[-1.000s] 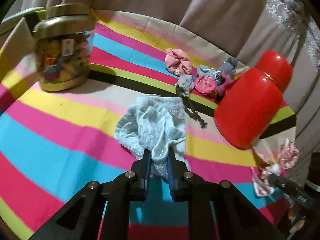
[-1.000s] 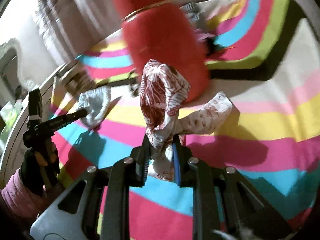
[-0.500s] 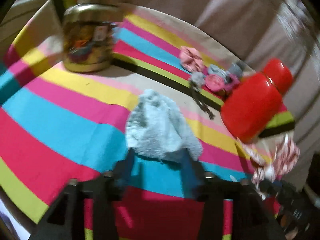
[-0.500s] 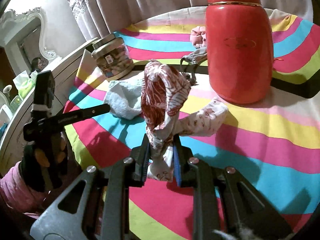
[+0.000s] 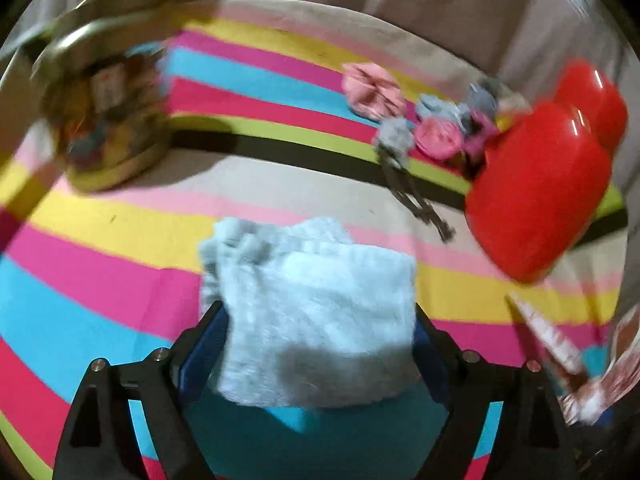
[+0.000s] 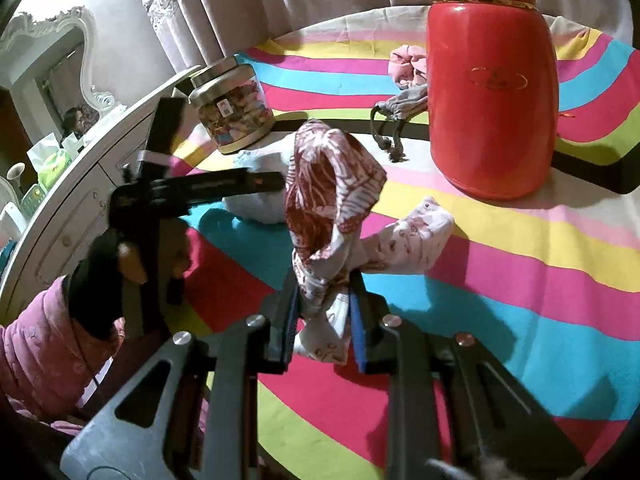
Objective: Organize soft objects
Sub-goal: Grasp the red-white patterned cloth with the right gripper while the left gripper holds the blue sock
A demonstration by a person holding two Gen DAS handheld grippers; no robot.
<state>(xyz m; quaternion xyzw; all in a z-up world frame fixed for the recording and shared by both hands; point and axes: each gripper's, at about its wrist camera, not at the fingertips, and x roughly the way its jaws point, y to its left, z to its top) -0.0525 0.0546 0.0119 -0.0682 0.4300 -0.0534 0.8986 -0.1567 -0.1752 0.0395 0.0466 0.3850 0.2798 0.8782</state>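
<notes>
A pale blue fluffy towel [image 5: 312,280] lies folded on the striped tablecloth [image 5: 100,272], between the wide jaws of my left gripper [image 5: 318,316]. Those jaws are opening and their pads stand off the towel's sides. In the right wrist view the same towel [image 6: 256,204] sits under the left gripper's fingers [image 6: 256,180]. My right gripper [image 6: 325,296] pinches a red-and-white patterned cloth [image 6: 332,184] that stands up in a bunch with one end draped on the table. Its jaws are easing open slightly, with the cloth still between the pads.
A tall red thermos [image 6: 492,92] stands at the right. A gold-lidded jar [image 6: 232,108] stands at the back left. A pink scrunched cloth [image 5: 372,88], a grey drawstring pouch [image 5: 394,140] and other small soft items lie near the thermos. A gloved hand [image 6: 104,276] holds the left gripper.
My left gripper went from shut on the towel to wide open, and the towel now lies flat between its jaws. The right gripper swung round with the patterned cloth and then held still.
</notes>
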